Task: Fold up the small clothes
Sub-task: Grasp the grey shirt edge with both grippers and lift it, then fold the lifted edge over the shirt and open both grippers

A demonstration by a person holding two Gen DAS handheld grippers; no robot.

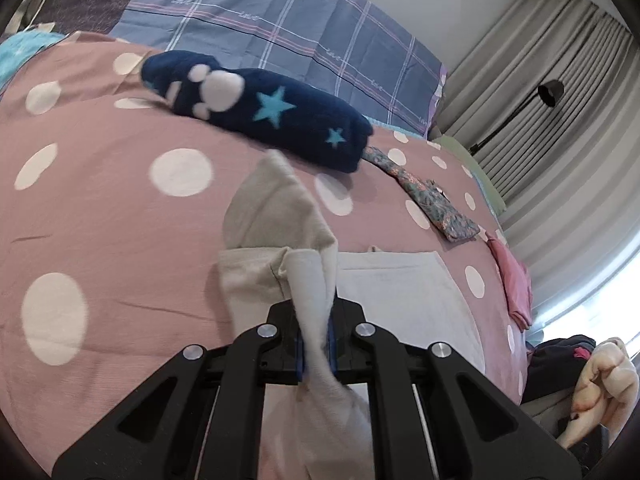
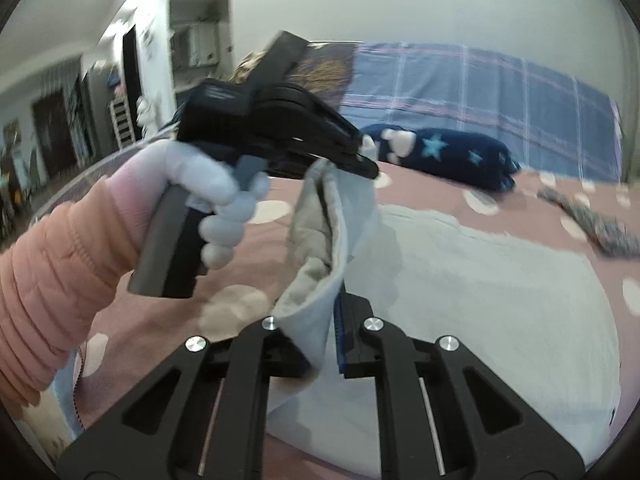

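A pale grey-white small garment (image 1: 400, 292) lies spread on the pink polka-dot bedcover (image 1: 100, 208). My left gripper (image 1: 316, 344) is shut on a bunched fold of it, and the cloth lifts up between the pads. In the right wrist view the garment (image 2: 480, 280) spreads to the right. There my right gripper (image 2: 326, 344) is shut on its raised edge. The left gripper (image 2: 366, 166) shows higher up in that view, held by a white-gloved hand (image 2: 208, 184) with a pink sleeve (image 2: 48, 280). It clamps the top of the same hanging fold.
A navy plush item with stars (image 1: 272, 116) lies beyond the garment. A folded floral cloth (image 1: 436, 204) and a folded pink piece (image 1: 516, 280) lie to the right. A plaid pillow (image 1: 280, 12) is behind them. Curtains (image 1: 560, 80), a lamp (image 1: 550, 94) and heaped clothes (image 1: 592, 380) stand off the bed's right side.
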